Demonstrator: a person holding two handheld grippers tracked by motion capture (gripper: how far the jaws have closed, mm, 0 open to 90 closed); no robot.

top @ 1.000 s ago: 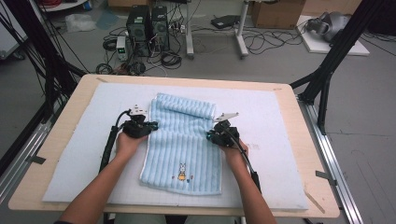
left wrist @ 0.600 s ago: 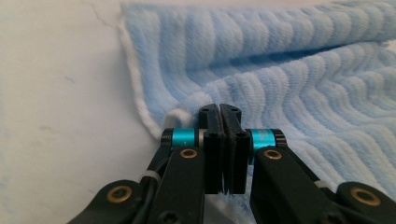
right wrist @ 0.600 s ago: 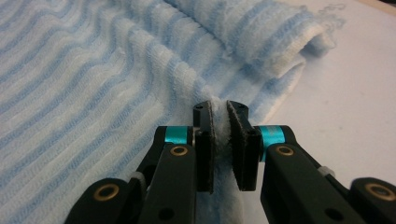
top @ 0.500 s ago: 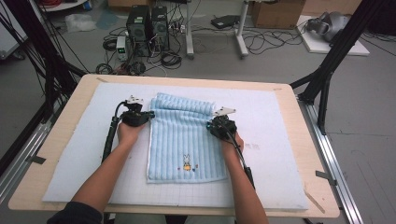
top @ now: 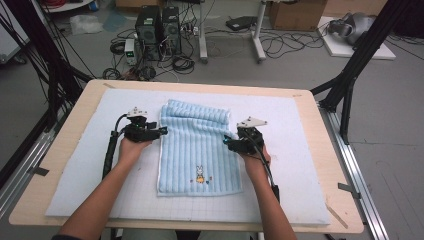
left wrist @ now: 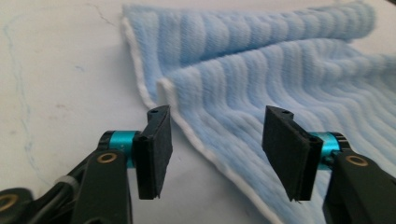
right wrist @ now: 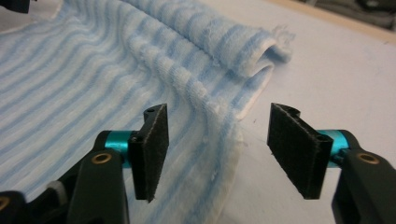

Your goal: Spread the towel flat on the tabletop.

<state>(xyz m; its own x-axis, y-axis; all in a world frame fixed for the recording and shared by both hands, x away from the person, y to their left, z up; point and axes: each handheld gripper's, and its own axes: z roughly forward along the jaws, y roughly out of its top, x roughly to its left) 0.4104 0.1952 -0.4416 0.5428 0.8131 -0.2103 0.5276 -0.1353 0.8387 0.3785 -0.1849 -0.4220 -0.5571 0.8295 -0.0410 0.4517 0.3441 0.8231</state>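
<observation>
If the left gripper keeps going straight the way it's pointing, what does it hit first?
Most likely the white-edged side of the blue towel, which lies between the open jaws of the left gripper, though depth is hard to judge.

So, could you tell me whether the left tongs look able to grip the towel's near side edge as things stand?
Probably yes: the left tongs are open, and the towel edge lies right between them with nothing in the way.

grey concrete floor strewn with black cables; two black computer towers, brown cardboard boxes, black metal frame struts around.
</observation>
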